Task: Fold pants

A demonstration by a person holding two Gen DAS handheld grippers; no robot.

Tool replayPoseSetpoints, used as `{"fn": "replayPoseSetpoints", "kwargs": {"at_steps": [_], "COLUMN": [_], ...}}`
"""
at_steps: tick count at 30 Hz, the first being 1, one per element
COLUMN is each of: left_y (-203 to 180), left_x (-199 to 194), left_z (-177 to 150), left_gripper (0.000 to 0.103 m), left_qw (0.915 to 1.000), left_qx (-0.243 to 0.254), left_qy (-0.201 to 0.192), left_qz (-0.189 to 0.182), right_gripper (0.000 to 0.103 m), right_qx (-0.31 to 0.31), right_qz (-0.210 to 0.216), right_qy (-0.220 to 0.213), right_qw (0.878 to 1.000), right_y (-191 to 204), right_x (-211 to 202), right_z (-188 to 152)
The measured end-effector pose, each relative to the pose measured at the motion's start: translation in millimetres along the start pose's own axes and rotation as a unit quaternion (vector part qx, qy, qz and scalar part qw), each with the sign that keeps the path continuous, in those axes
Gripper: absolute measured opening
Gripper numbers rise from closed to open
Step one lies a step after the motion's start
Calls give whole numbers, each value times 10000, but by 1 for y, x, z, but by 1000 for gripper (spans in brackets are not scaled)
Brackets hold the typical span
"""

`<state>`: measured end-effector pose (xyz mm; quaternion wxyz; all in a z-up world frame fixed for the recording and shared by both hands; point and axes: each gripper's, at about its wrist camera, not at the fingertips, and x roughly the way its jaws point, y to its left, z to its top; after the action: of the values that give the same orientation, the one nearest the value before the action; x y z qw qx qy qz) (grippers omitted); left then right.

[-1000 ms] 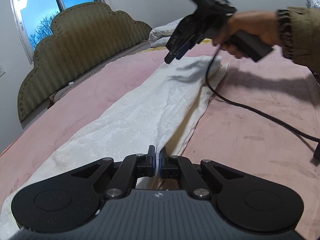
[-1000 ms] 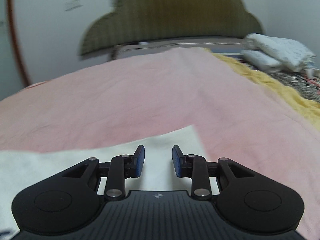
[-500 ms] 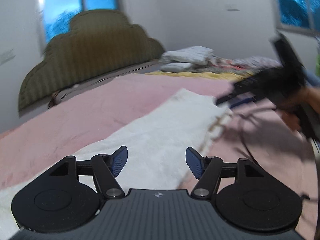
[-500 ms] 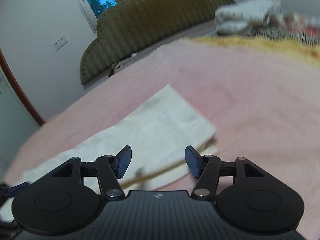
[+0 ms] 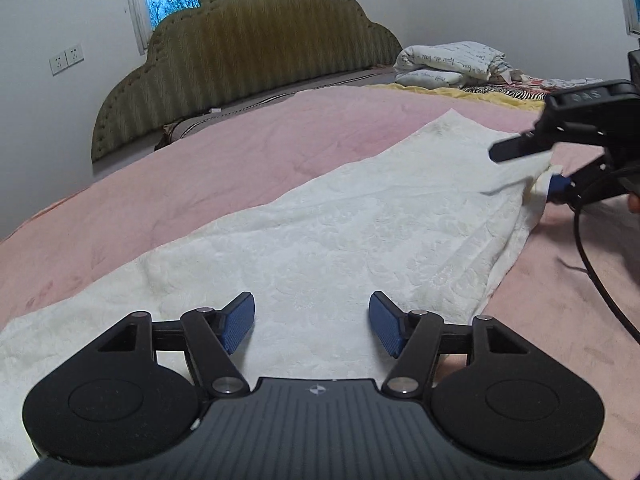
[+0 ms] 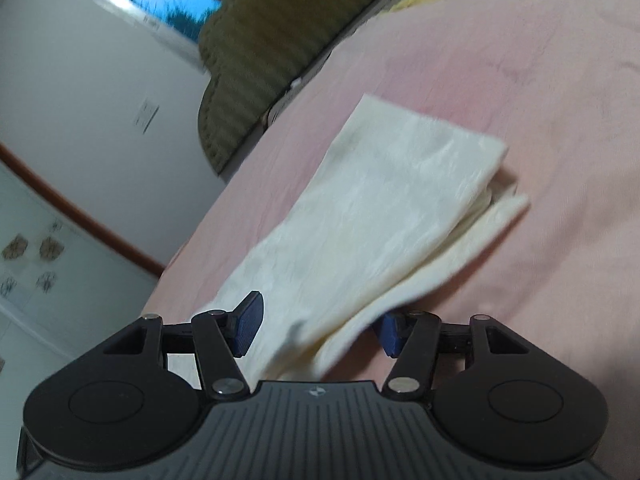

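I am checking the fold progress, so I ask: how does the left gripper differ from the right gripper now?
The left gripper hovers over the flat white pants with nothing between its pads; the right gripper has the pants' edge between its pads, unpressed. The left gripper is held level; the right gripper is rolled sideways. Both are open, their jaws having just been opening.

L claw was pinched on pants hem 1 s ago; jaws since opened, now wide apart, cloth lying flat beneath, not gripped. R claw was up in air over far end of pants, now down at that end's corner; jaws opened wider, straddling the layered edge, pads not pressing. R view rolled, headboard now tilted.
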<state>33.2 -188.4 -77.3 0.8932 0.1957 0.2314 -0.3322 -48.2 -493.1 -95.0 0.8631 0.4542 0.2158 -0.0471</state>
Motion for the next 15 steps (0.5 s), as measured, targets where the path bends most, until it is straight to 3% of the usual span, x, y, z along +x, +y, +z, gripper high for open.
{"fn": "replayPoseSetpoints", "kwargs": {"at_steps": [6, 7, 9, 11, 15], "left_y": [16, 20, 26, 27, 38], "left_x": [10, 11, 12, 11, 8], "left_z": [0, -1, -1, -1, 2], "left_gripper": [83, 84, 85, 85, 84], "left_qw": [9978, 9966, 9948, 9942, 9885], "left_qx": [-611, -754, -928, -981, -1394], "left_qy": [198, 234, 244, 225, 195], "left_qz": [-173, -226, -334, -377, -547], "right_gripper": [53, 50, 29, 16, 13], "right_qx": [107, 73, 111, 172, -150], "right_qz": [-292, -378, -536, -642, -754], "right_qy": [-666, -724, -741, -708, -769], "right_qw": [9973, 9966, 9957, 9953, 9941], "right_y": [-9, -10, -13, -18, -4], "right_x": [24, 29, 38, 44, 42], "right_z": [22, 26, 34, 41, 43]}}
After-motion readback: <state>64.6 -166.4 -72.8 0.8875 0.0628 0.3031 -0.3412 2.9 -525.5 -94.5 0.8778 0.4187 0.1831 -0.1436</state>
